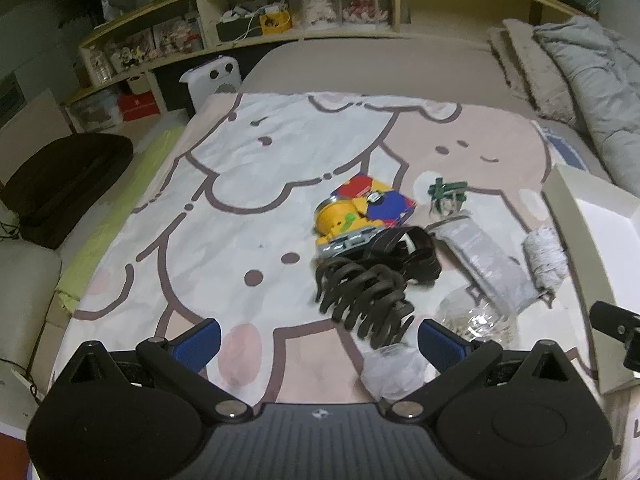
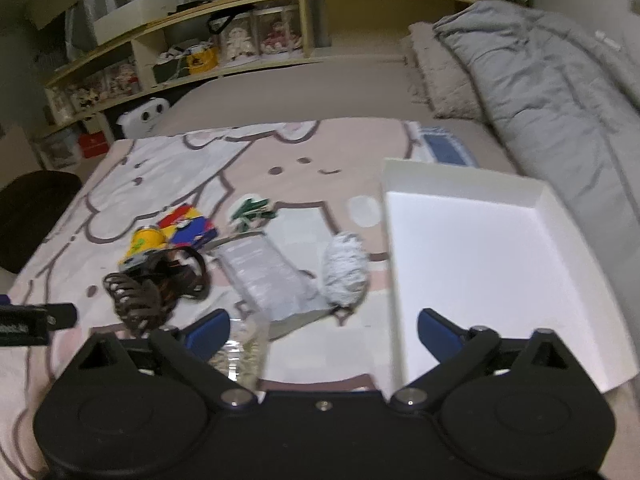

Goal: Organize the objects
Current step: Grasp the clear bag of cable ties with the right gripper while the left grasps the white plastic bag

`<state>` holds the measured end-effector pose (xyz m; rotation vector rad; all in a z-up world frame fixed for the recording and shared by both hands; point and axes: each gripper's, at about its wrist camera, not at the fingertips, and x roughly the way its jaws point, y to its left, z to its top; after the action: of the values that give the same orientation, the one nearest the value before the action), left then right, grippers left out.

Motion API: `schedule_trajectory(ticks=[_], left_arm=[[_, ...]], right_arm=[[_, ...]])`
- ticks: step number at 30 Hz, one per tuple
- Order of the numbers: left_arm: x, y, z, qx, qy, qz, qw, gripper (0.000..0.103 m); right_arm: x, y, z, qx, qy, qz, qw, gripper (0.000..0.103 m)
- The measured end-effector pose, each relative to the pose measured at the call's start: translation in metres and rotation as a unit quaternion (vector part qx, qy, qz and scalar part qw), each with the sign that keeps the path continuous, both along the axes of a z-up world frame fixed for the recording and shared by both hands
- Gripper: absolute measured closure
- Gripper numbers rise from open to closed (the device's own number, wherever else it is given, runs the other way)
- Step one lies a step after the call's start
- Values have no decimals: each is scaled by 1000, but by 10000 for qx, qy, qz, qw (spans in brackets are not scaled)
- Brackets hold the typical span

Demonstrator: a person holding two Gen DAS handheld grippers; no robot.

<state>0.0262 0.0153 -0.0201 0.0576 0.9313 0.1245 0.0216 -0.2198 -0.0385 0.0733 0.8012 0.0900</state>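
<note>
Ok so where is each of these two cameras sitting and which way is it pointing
Left wrist view: sits on the left tongs, looking forward and down over the cartoon-print blanket at the dark brown claw hair clip; its own open blue-padded fingers show.
Right wrist view: sits on the right tongs, facing the empty white rectangular tray; its own open fingers show.
Shared: hair clip, tray, fluffy white bundle, wooden shelf.
</note>
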Motion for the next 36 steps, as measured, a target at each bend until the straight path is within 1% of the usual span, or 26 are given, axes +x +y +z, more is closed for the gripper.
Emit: schedule_trajectory(ticks=[1,5,8,11,14,16,18,19,20,21,22,23,25,26,27,28,29,30,31,32,36], left_arm=[[-1,1,-1,-9,21,11,10000,0],[-5,1,-1,28,-110,-22,9999,0],[-6,0,-1,45,-268,-3,9996,0],[-2,3,-5,-227,-183,-26,9996,0],[2,5,-11,-505,-81,5,9987,0],[4,3,-14,-528,-19,-35,9986,0],[6,1,-18,-534,35,-139,9985,1],[6,-1,-21,-541,78,-217,9983,4],[7,-3,-23,-544,122,-327,9979,7],[7,-5,-25,-547,169,-439,9974,14],[7,-7,-28,-554,231,-536,9968,21],[7,-9,-31,-578,286,-603,9961,25],[8,-11,-36,-667,418,-715,9943,43],[8,-11,-39,-706,483,-749,9935,46],[9,-12,-41,-732,538,-775,9928,52],[10,-12,-44,-739,580,-796,9924,59],[10,-13,-46,-739,612,-818,9920,62],[11,-13,-48,-755,640,-833,9916,69],[12,-13,-50,-777,667,-815,9914,73],[14,-12,-51,-807,684,-792,9912,73],[20,-12,-58,-802,782,-748,9909,73]], right_arm=[[2,1,-3,139,65,49,9999,12],[12,7,-20,755,419,213,9960,27],[19,13,-35,1046,666,225,9920,30],[24,21,-51,1153,898,305,9888,39],[28,22,-65,1222,1125,306,9856,42],[30,23,-73,1275,1243,290,9836,46],[32,23,-80,1342,1340,308,9814,54],[33,22,-82,1411,1366,321,9800,57],[33,21,-84,1490,1379,345,9786,64],[33,20,-84,1564,1392,384,9771,68],[33,21,-82,1601,1408,415,9761,69],[33,21,-81,1573,1408,430,9765,73],[31,22,-79,1529,1391,468,9773,77],[30,21,-79,1533,1378,468,9774,81],[30,21,-78,1552,1368,493,9771,83],[30,21,-77,1539,1356,503,9774,84],[29,21,-75,1478,1335,498,9787,86],[28,21,-74,1407,1306,506,9801,88],[27,20,-73,1368,1293,510,9808,88],[27,20,-72,1321,1305,519,9812,90],[23,16,-67,1203,1355,618,9815,92]])
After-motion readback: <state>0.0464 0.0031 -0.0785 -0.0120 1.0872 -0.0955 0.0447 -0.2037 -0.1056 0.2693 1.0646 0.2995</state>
